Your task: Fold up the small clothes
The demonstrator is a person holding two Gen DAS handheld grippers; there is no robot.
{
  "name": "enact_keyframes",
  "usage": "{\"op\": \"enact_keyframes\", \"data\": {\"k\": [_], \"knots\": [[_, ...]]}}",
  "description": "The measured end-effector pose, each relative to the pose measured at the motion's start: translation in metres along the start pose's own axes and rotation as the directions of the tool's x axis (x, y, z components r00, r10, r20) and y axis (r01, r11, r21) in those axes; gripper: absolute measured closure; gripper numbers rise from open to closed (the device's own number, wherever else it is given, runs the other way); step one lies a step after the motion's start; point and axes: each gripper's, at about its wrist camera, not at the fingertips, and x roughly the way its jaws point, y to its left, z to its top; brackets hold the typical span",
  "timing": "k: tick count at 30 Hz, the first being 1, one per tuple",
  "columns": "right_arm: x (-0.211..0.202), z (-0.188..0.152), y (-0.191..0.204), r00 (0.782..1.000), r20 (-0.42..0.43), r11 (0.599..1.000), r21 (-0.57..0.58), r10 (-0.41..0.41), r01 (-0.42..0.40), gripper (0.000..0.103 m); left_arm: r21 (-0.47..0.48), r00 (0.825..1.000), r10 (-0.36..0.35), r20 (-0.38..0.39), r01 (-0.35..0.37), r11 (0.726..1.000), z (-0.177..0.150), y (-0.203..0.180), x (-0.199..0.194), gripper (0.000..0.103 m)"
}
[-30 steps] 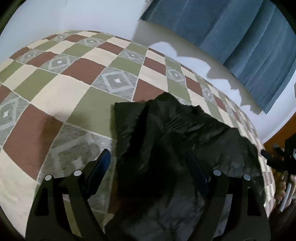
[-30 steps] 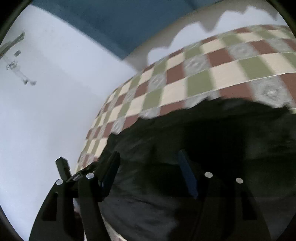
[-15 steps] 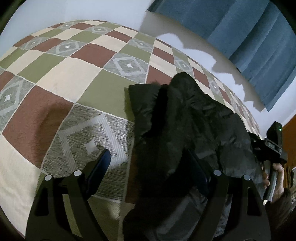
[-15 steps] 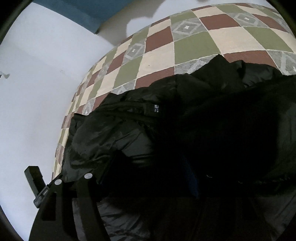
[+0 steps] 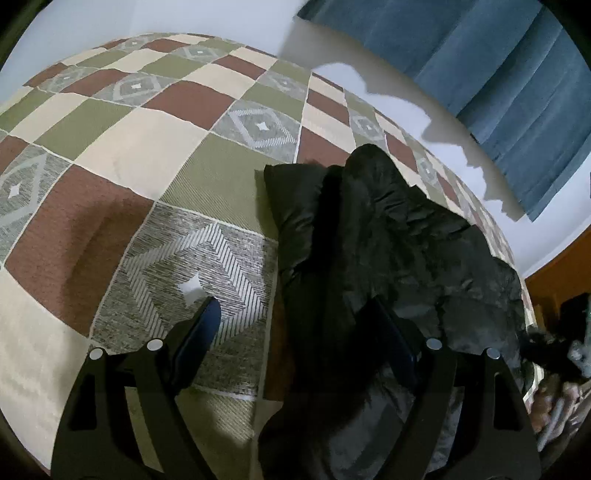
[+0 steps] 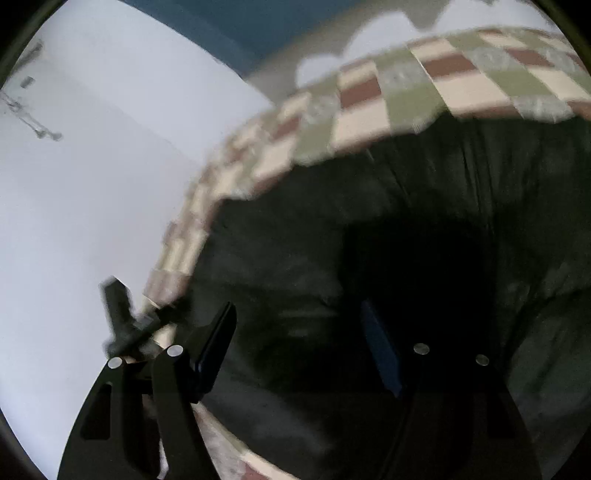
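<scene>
A black puffy jacket lies crumpled on a checked bedspread. My left gripper is open above the jacket's left edge; its left finger is over the bedspread and its right finger over the cloth. Nothing is held between them. In the blurred right wrist view the jacket fills the lower right. My right gripper is open over it, with nothing between its fingers. The other gripper shows at the lower left of that view.
The bedspread has green, brown, cream and grey diamond squares. A white wall and a blue curtain stand behind the bed. A wooden surface and the person's hand show at the right edge.
The right wrist view swung back up toward the wall and is now blurred from motion. The left wrist view shifted slightly; the jacket lies much as before.
</scene>
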Motion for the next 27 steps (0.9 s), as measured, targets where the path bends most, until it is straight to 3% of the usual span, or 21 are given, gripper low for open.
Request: {"op": "enact_keyframes", "data": {"k": [3,17,23,27], "knots": [[0.021,-0.004,-0.016,1.0,0.005,1.0,-0.006,0.008,-0.008,0.034,-0.004,1.0,0.002,-0.009,-0.002,1.0,0.002,0.002,0.005,0.015],[0.013,-0.015,-0.019,0.998,0.049,0.998,-0.046,0.037,-0.035,0.034,-0.01,0.999,0.025,-0.029,-0.025,1.0,0.016,0.011,0.017,0.012],[0.007,-0.02,-0.02,0.997,0.065,0.997,-0.063,0.037,-0.033,0.034,-0.042,0.994,-0.101,-0.042,0.099,0.994,0.023,0.014,0.027,0.01],[0.005,-0.023,-0.02,0.997,0.079,0.996,-0.086,0.025,-0.018,0.034,-0.051,0.965,-0.238,-0.111,0.233,0.971,0.027,0.003,0.037,0.01]]}}
